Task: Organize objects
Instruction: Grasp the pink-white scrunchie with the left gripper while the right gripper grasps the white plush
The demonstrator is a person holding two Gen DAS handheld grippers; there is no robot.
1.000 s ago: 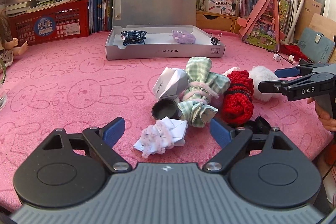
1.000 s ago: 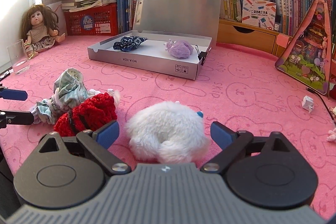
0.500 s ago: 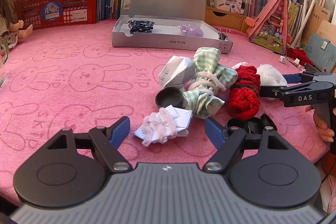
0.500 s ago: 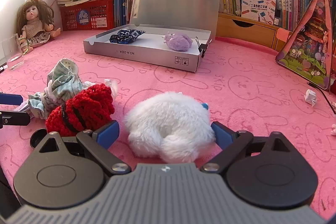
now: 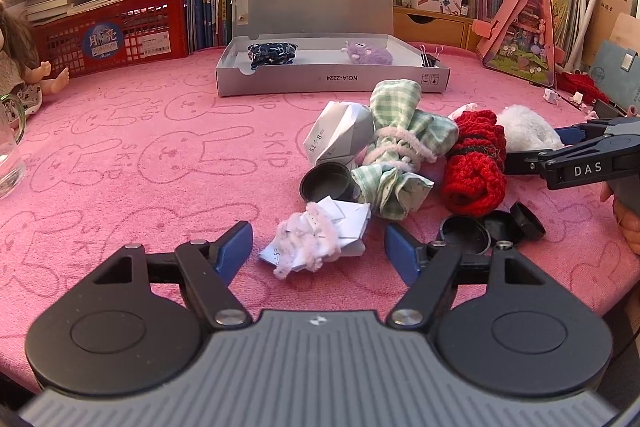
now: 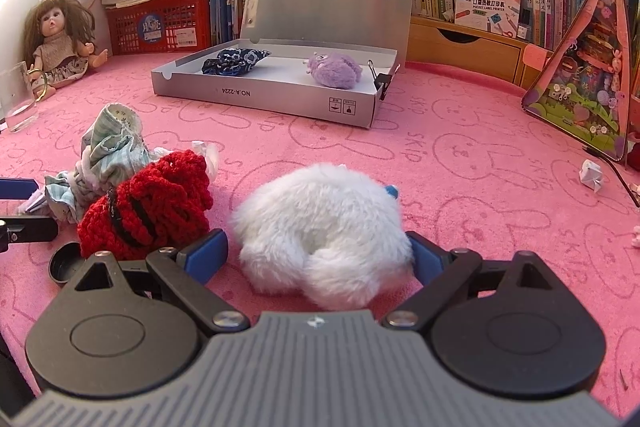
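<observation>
Two grippers work the pile in front of the grey box [image 5: 332,83], where sorted things go: the left gripper [image 5: 318,251], jaws just closing yet clear, straddles a paper wad [image 5: 320,235], while the right gripper [image 6: 318,257] spreads around a white fluffy toy [image 6: 320,227]

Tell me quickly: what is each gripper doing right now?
Left gripper: open, jaws just closing around the crumpled paper.
Right gripper: open around the white fluffy toy.
</observation>
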